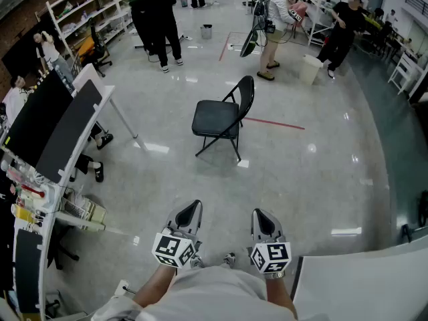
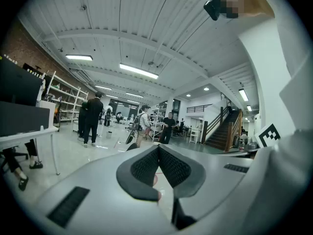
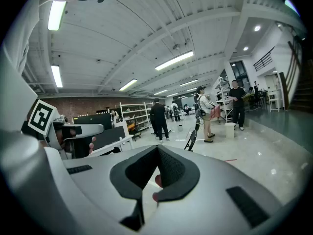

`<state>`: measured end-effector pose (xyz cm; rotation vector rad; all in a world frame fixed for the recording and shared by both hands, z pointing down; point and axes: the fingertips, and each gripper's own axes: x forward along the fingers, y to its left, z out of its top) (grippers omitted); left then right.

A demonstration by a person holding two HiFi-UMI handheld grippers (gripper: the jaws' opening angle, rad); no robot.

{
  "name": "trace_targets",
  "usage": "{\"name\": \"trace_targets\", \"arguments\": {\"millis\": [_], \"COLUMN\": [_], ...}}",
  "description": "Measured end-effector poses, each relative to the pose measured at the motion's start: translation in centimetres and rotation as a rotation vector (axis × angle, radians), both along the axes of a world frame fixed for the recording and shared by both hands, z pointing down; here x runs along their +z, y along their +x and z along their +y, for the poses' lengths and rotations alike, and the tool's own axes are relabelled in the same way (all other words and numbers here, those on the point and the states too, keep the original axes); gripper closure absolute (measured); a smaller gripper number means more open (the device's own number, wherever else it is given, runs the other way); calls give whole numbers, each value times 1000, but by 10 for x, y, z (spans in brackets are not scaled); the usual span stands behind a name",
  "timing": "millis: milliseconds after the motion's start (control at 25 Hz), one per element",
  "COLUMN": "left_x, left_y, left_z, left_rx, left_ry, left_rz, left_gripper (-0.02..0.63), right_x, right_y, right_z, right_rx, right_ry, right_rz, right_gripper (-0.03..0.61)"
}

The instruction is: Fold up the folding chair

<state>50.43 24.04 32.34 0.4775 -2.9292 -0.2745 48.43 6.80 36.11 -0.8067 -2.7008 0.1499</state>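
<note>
Polished grey floor [image 1: 321,179] is stretching out ahead of me, with people standing about at the far end. I am seeing the folding chair [image 1: 221,120] standing open and upright in the middle of it, well apart from both grippers. I am holding the left gripper [image 1: 189,214] and right gripper [image 1: 263,221] side by side close to my body, both clenched on nothing. That is probably because the chair is out of reach and nothing needs gripping yet.

Bright ceiling strip lights [image 2: 138,71], floor [image 1: 314,179] glare, fisheye edges
</note>
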Motion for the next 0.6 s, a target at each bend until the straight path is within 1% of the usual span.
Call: {"name": "trace_targets", "arguments": {"millis": [120, 320, 440, 600], "left_x": [-4, 12, 10, 5], "left_y": [13, 34, 37, 32], "left_z": [22, 55, 62, 53], "left_rx": [-7, -53, -69, -57], "left_ry": [-29, -6, -12, -23], "left_rz": [-8, 47, 45, 30], "left_gripper": [603, 603, 603, 603], "right_x": [-4, -8, -7, -12], "right_y": [7, 18, 25, 22], "right_z": [29, 59, 63, 54], "right_rx": [-24, -47, -64, -49], "right_ry": [2, 3, 15, 16], "right_rz": [-32, -47, -48, -61], "right_gripper": [574, 574, 574, 574]}}
